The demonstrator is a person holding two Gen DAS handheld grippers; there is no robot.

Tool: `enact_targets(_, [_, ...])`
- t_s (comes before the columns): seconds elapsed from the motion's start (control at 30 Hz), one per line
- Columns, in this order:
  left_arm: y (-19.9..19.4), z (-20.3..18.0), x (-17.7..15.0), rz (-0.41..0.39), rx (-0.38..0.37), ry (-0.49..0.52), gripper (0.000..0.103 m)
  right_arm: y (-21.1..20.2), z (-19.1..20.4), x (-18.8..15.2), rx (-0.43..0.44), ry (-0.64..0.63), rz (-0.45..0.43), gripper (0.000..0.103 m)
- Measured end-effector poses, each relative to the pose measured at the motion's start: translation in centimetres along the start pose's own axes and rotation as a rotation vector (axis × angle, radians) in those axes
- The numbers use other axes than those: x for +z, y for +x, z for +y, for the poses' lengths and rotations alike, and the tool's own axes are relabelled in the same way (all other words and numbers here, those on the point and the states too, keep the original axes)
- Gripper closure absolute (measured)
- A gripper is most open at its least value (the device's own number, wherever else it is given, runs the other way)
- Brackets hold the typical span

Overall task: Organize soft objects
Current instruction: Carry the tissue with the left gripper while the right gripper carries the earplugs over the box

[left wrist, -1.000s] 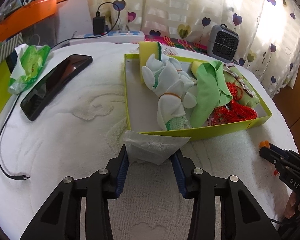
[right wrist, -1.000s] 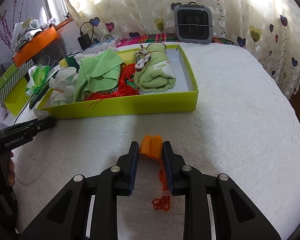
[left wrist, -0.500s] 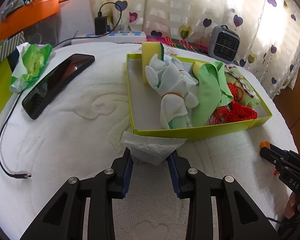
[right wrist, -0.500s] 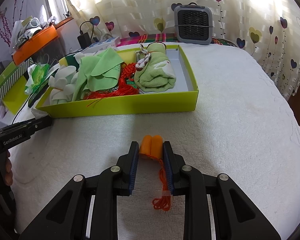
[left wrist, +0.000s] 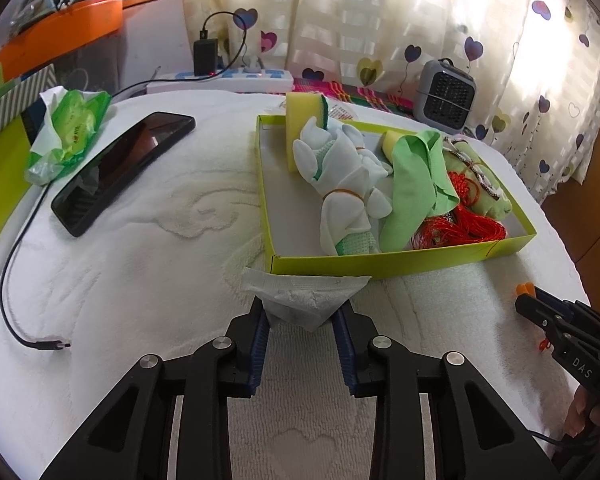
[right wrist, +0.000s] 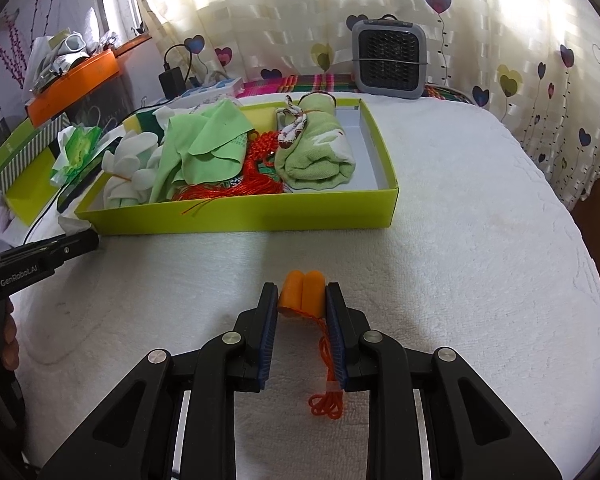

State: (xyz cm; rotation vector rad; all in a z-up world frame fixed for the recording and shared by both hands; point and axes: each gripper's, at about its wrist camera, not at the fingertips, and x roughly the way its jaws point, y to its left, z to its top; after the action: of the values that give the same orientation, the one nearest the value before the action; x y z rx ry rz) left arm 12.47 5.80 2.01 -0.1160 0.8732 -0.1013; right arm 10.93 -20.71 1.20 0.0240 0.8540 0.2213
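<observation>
A crumpled white tissue [left wrist: 300, 292] lies on the white cover just in front of the lime box [left wrist: 380, 266]. My left gripper [left wrist: 300, 312] has it between the pads, which press its lower sides as the jaws are closing. In the box are white gloves [left wrist: 340, 172], a green cloth [left wrist: 416, 184], a red tassel [left wrist: 460, 228], a yellow sponge [left wrist: 300, 120] and a rolled green towel [right wrist: 316, 148]. My right gripper [right wrist: 302, 294] is shut on a pair of orange earplugs [right wrist: 304, 286]; their orange cord [right wrist: 326, 404] trails back on the cover.
Left of the box lie a black phone [left wrist: 124, 164], a green wipes pack [left wrist: 72, 132] and a black cable [left wrist: 40, 344]. A power strip [left wrist: 220, 78] and a small grey heater [left wrist: 446, 96] stand at the back by the curtain. A hand [right wrist: 8, 352] holds the left gripper.
The left jaws have come together on the tissue, squeezing its lower part narrower. The right gripper and the earplugs have not moved.
</observation>
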Motion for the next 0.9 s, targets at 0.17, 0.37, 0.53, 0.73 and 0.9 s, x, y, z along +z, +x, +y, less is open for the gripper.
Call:
enact_targets(0.17, [-0.7,0.0,-0.1,-0.012,-0.004,0.000,0.074,-0.3,0.3,-0.1,0.008,-0.001,-0.007,0.078])
enact_targets(0.37, [-1.9,-0.1,-0.1,-0.036,-0.013,0.000,0.074,-1.1,0.5,0.0,0.017,0.005,-0.027,0.078])
enact_targets(0.53, [-2.6,-0.2,-0.1,-0.048,-0.017,0.004,0.074,-1.7,0.8,0.1,0.021,-0.002,-0.045,0.078])
enact_targets(0.73, [-3.8,-0.5,0.3,-0.072,-0.025,0.013,0.074,-2.4,1.3,0.4,0.033,-0.009,-0.067,0.078])
enact_targets(0.9, [-4.7,-0.8,1.4,-0.098,-0.052,0.017,0.074,-3.1,1.5,1.2,0.047,-0.015,-0.092,0.078])
